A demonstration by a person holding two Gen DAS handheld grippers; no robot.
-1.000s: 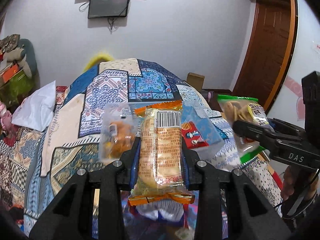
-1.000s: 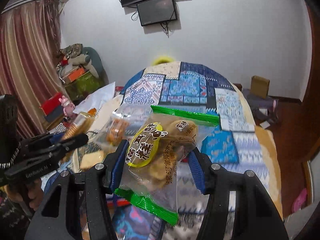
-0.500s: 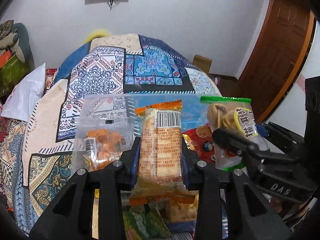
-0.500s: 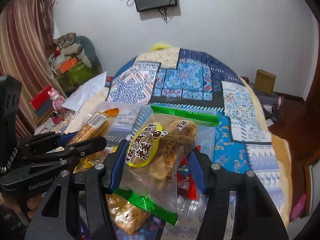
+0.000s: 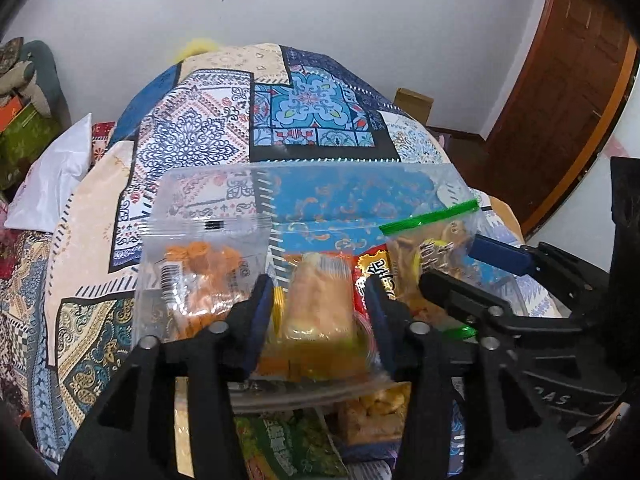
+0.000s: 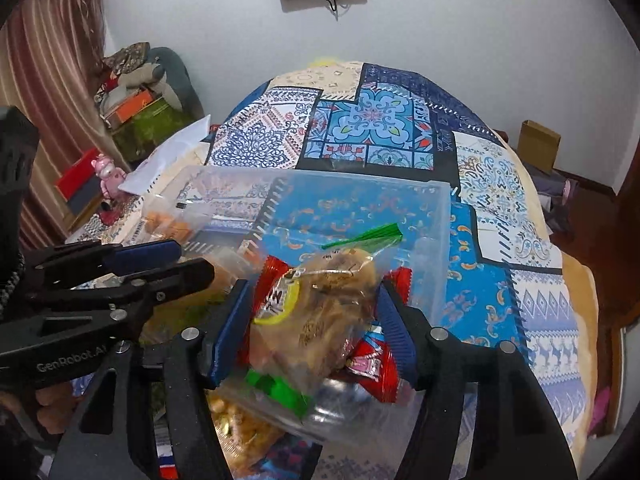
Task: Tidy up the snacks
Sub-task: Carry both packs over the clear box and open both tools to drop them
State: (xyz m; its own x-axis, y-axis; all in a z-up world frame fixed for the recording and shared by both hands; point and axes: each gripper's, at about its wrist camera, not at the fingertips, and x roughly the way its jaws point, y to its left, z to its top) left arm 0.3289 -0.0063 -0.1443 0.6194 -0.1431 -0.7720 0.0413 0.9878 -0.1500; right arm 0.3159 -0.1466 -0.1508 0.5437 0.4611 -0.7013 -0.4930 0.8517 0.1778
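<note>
A clear plastic bin (image 5: 312, 168) (image 6: 320, 178) stands on the patterned cloth. Among the snacks in it are a clear packet of orange snacks (image 5: 196, 276) and a red packet (image 6: 272, 276). My left gripper (image 5: 320, 308) hangs over the bin with its jaws opening. The orange wafer pack (image 5: 320, 312) is blurred between them, and gaps show at both pads. My right gripper (image 6: 312, 316) is beside it, jaws opening too. The green-sealed cookie bag (image 6: 320, 320) is sagging between its fingers into the bin. Each gripper shows in the other's view, the right gripper (image 5: 460, 270) and the left gripper (image 6: 188, 260).
Loose snack packs lie in front of the bin: a green packet (image 5: 288, 440) and a yellow snack bag (image 6: 240, 432). The patterned cloth (image 5: 312, 100) stretches beyond. A white pillow (image 5: 56, 184) lies at the left, a cardboard box (image 5: 414, 100) and a wooden door (image 5: 560, 100) at the right.
Both grippers came down over the clear bin with their packs. Their jaws have since widened, and the wafer pack and cookie bag have slipped lower between the fingers.
</note>
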